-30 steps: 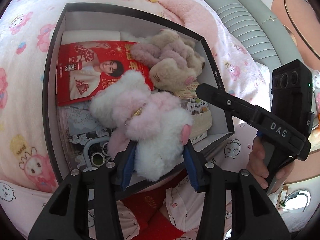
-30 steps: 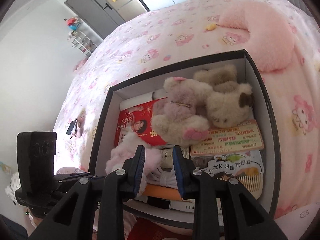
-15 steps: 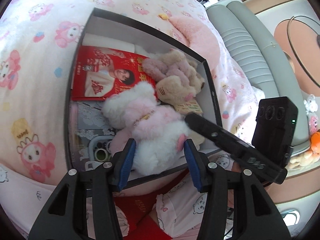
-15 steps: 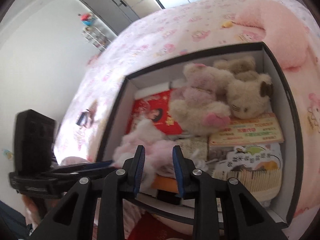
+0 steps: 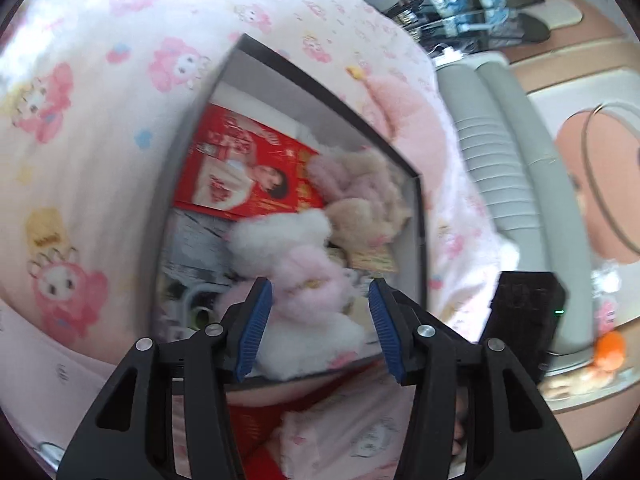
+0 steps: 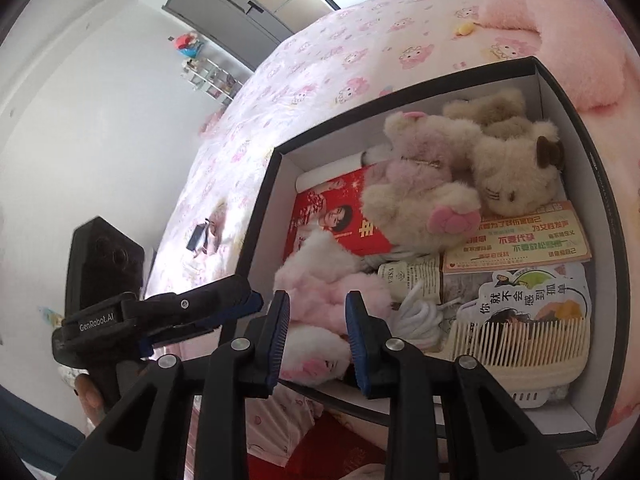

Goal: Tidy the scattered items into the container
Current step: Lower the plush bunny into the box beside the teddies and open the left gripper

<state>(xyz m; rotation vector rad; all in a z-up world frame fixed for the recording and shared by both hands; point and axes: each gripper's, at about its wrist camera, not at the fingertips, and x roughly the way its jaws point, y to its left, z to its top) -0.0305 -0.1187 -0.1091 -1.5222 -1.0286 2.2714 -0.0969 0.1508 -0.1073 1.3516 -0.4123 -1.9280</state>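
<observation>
A dark box (image 5: 418, 216) (image 6: 260, 208) sits on the pink bed. A pink and white plush toy (image 5: 304, 280) (image 6: 320, 280) lies in its near corner. Two beige plush cats (image 6: 460, 168), a red booklet (image 5: 240, 164) (image 6: 336, 216), cards, a white cable (image 6: 416, 312) and a cream comb (image 6: 520, 340) also lie inside. My left gripper (image 5: 320, 312) is open above the pink toy and holds nothing. My right gripper (image 6: 316, 316) is open and empty at the box's near edge. The left gripper also shows in the right wrist view (image 6: 200, 312).
A pink fluffy cushion (image 6: 560, 40) lies beyond the box. A small yellow item (image 6: 464, 28) and a dark object (image 6: 198, 236) lie on the bed sheet. A grey padded headboard (image 5: 500, 152) stands to the right. Red cloth (image 5: 256, 420) lies below the box's near edge.
My left gripper has let go of the pink toy, opened wider and pulled back and up. The toy stays in the box. My right gripper has opened a little.
</observation>
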